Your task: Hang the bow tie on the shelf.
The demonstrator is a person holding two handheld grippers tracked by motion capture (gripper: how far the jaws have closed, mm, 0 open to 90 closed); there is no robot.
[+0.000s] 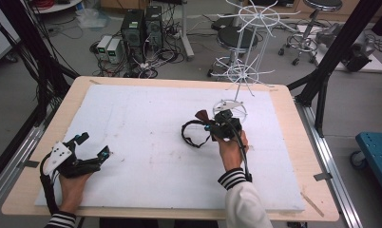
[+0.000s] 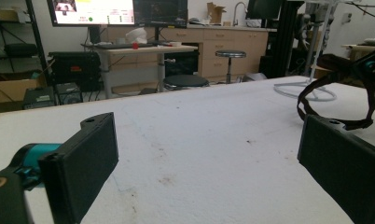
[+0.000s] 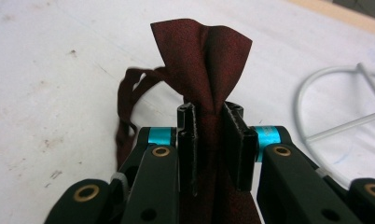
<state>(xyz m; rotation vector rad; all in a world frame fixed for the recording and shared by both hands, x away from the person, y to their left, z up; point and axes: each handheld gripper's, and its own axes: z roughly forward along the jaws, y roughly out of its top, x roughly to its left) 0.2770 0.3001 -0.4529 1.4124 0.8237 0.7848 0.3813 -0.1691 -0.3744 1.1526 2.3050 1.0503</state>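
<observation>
A dark red tie is pinched between the pads of my right gripper, and its folded end fans out above the jaws. Its thin strap loops down to the left. From above, the right gripper is lifted over the white board, right of centre, with the strap hanging below it. The base ring of a white wire stand lies just behind the gripper. My left gripper rests at the board's left edge, open, with nothing between its fingers.
The wire stand's ring lies close to the right of the held tie. The board sits on a wooden table. Beyond the far edge are stools and computer towers on the floor. Black frame posts rise at both sides.
</observation>
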